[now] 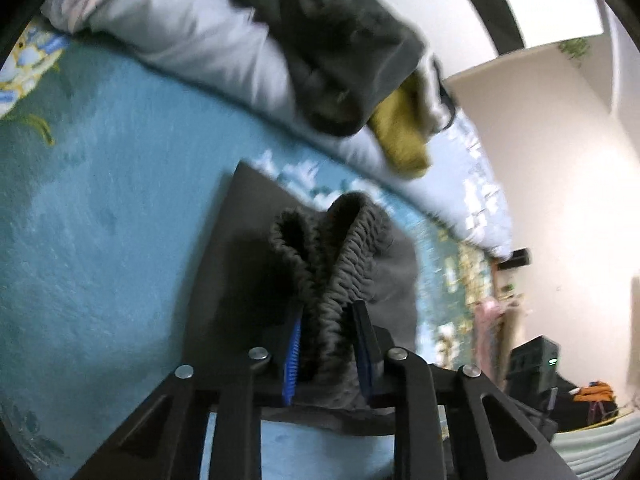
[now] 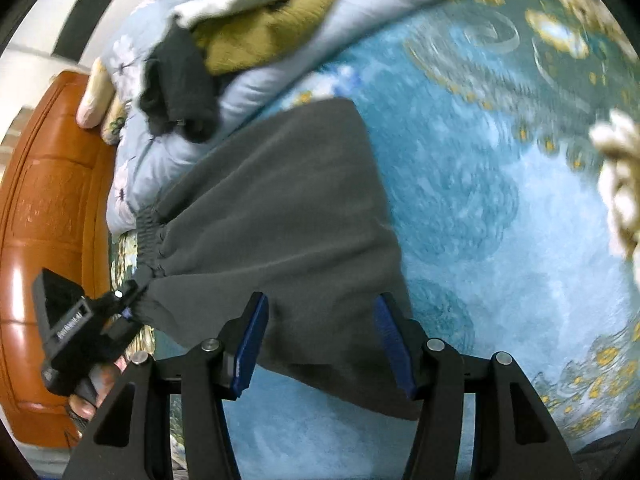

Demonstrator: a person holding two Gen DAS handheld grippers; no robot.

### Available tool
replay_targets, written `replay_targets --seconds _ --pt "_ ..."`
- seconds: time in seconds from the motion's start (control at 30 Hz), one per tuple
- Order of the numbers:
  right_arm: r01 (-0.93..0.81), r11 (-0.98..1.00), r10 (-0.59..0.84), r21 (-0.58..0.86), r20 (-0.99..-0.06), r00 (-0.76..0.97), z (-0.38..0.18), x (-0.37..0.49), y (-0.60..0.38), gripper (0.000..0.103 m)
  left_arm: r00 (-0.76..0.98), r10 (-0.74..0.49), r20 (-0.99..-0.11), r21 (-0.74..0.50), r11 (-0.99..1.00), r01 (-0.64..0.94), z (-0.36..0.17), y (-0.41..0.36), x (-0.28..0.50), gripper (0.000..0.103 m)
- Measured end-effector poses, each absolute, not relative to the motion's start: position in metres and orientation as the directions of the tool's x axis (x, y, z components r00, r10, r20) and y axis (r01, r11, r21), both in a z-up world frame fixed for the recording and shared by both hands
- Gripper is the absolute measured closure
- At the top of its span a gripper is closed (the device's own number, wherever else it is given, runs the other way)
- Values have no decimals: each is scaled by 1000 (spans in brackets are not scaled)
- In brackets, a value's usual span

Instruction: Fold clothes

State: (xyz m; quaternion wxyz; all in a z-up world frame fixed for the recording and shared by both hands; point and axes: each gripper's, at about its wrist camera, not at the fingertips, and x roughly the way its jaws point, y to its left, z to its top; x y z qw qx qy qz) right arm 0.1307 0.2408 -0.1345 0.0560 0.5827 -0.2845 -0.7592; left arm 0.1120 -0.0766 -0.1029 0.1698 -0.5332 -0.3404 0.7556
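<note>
While left tool (image 1: 326,344) clamps waistband (image 1: 340,248), right tool (image 2: 320,344) gapes over pants (image 2: 276,216) — slack fleece may slip, fold skews.

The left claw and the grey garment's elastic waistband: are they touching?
Touching. The left wrist view shows the left claw shut on the waistband, the gathered elastic pinched between both fingers.

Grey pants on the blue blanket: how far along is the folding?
Early. The grey pants lie spread flat, no fold visible. In hand: the left gripper pinches their elastic waistband; the right gripper is open over the hem. Left: folding them, plus the clothes pile on the pillow.
</note>
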Motion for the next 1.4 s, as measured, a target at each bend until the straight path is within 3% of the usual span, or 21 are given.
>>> replay_targets --seconds 0.2,0.33,0.4,0.5,0.63,0.73,0.8,0.9,0.97,1.0,1.03,1.1,1.2,1.4 --pt "-174 -850 -433 497 -848 -306 -129 121 221 45 -328 551 -767 -620 -769 157 -135 -89 107 77" --pt "-226 -854 -419 469 -877 -236 -157 124 226 45 -334 599 -727 -678 -703 215 -133 -98 113 72" --pt "-245 -848 -420 470 -877 -232 -161 124 230 45 -344 555 -757 -631 -758 166 -111 -96 115 69" --pt "-247 -851 -414 462 -882 -224 -162 124 231 45 -346 573 -743 -618 -785 26 -85 -78 117 55" --pt "-232 -858 -411 457 -884 -222 -158 125 230 45 -321 577 -751 -578 -809 -104 -77 -36 118 52" --pt "-209 -848 -436 487 -865 -247 -149 127 233 45 -290 495 -819 -497 -865 -70 -97 -26 113 52" --pt "-169 -859 -432 483 -862 -266 -142 130 238 45 -318 531 -785 -543 -838 -59 -94 -37 116 49" --pt "-113 -887 -393 447 -862 -321 -136 132 251 45 -365 528 -766 -546 -835 -63 -90 -54 119 11" --pt "-143 -857 -439 495 -847 -300 -147 127 260 44 -346 519 -781 -554 -832 2 -107 -65 113 8" --pt "-161 -833 -476 529 -835 -278 -155 123 262 40 -334 516 -789 -557 -829 36 -115 -71 110 7" --pt "-179 -809 -511 560 -821 -256 -163 119 264 20 -323 512 -796 -560 -826 71 -124 -77 107 7" --pt "-198 -778 -557 597 -800 -222 -180 116 261 9 -277 571 -773 -618 -777 121 -144 -79 100 6" --pt "-235 -739 -606 632 -775 -180 -199 117 261 9 -217 636 -741 -670 -726 158 -169 -73 92 3" --pt "-283 -648 -649 707 -707 -280 -203 118 271 8 -201 675 -710 -703 -699 132 -190 -62 91 0"
